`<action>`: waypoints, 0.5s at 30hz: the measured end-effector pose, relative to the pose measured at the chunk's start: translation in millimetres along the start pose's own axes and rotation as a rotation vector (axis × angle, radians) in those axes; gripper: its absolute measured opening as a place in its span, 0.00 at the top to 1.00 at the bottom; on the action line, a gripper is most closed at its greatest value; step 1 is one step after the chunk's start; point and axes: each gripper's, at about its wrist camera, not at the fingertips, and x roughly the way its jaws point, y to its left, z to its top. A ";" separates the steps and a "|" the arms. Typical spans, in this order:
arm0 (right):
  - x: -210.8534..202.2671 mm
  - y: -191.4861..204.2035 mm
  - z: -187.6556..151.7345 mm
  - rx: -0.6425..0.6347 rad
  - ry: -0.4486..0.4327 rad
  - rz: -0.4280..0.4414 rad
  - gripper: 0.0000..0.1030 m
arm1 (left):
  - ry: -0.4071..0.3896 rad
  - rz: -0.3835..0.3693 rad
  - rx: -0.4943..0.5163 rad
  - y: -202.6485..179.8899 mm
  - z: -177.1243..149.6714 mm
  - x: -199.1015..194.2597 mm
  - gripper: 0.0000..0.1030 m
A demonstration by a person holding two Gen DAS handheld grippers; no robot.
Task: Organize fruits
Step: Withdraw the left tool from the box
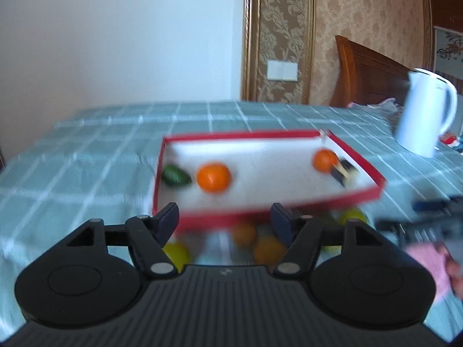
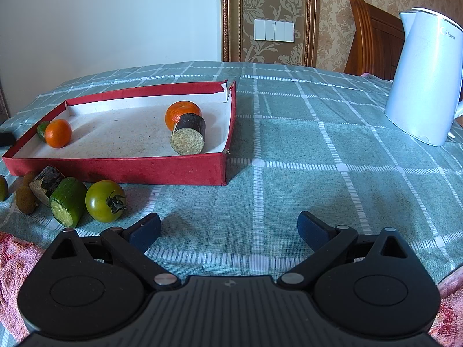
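Observation:
A red box (image 2: 115,170) with a white floor lies on the checked cloth. In it are two oranges (image 2: 58,133) (image 2: 181,114), a small green fruit (image 2: 42,129) and a dark cut cylinder (image 2: 189,138). In front of the box lie a green tomato (image 2: 104,201), a green cut piece (image 2: 68,202), a dark cut piece (image 2: 44,182) and brown kiwis (image 2: 26,199). My right gripper (image 2: 228,228) hovers open over bare cloth, right of the tomato. The blurred left wrist view shows my left gripper (image 1: 224,221) open and holding nothing, near the box's (image 1: 240,136) front wall, above blurred loose fruits (image 1: 269,250).
A white electric kettle (image 2: 425,81) stands at the right on the cloth. A wooden chair back (image 2: 373,37) is behind the table. A pink sleeve (image 2: 14,266) shows at the lower left. Bare cloth stretches between the box and the kettle.

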 end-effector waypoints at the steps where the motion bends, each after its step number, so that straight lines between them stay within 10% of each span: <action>1: 0.0 0.0 0.0 0.000 0.000 0.000 0.01 | 0.008 -0.007 -0.008 0.6 -7.4 -4.0 0.35; 15: -3.5 -0.4 -2.5 0.009 -0.016 0.055 0.01 | 0.055 -0.005 -0.062 18.0 -46.6 -4.0 0.21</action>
